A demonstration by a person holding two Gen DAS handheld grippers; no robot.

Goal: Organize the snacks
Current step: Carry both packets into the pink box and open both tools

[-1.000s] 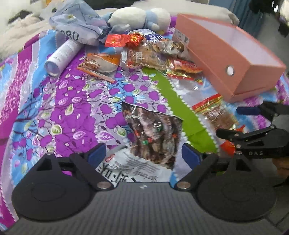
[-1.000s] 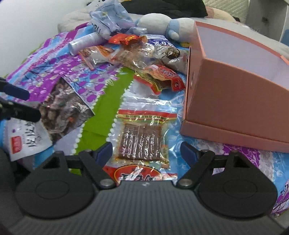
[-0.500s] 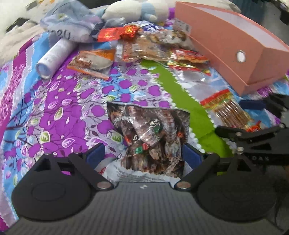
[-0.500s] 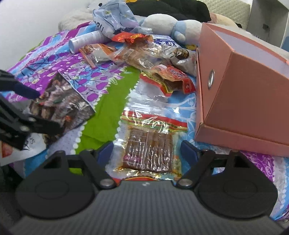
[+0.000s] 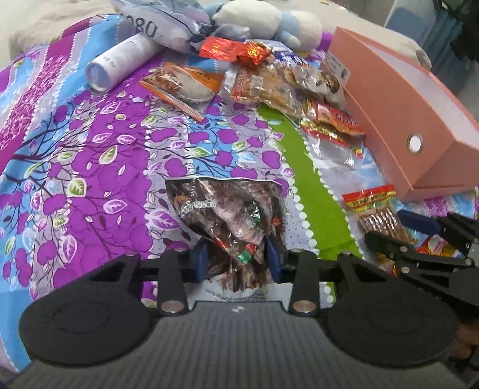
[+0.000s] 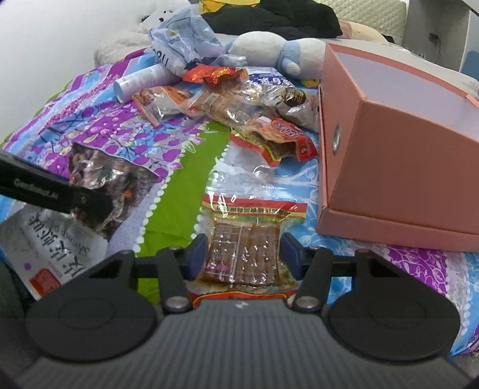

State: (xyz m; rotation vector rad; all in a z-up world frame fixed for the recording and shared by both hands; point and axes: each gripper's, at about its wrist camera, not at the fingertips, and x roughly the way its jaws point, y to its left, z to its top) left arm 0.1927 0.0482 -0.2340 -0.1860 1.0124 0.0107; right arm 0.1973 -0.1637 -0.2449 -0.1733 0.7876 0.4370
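A clear bag of dark wrapped snacks (image 5: pixel 227 215) with a white printed bottom lies on the flowered bedspread (image 5: pixel 89 167). My left gripper (image 5: pixel 236 260) is closing; its blue pads pinch the bag's lower part, which bunches between them. A flat packet of brown sticks (image 6: pixel 242 254) with a red and yellow top band lies beside the pink box (image 6: pixel 404 155). My right gripper (image 6: pixel 243 257) is closing too, and its pads press the packet's two long edges. The two grippers work side by side, the right gripper (image 5: pixel 395 230) to the right of the left.
A heap of snack packets (image 5: pixel 269 86) lies at the back beside the pink box (image 5: pixel 404 125), with a red packet (image 5: pixel 332 119) nearer. A white tube (image 5: pixel 119 65), a crumpled plastic bag (image 5: pixel 167 27) and a plush toy (image 5: pixel 260 18) lie behind.
Both grippers' jaws have come in from wide open onto their packets. The left gripper has rolled a little, and the dark bag now bunches between its pads.
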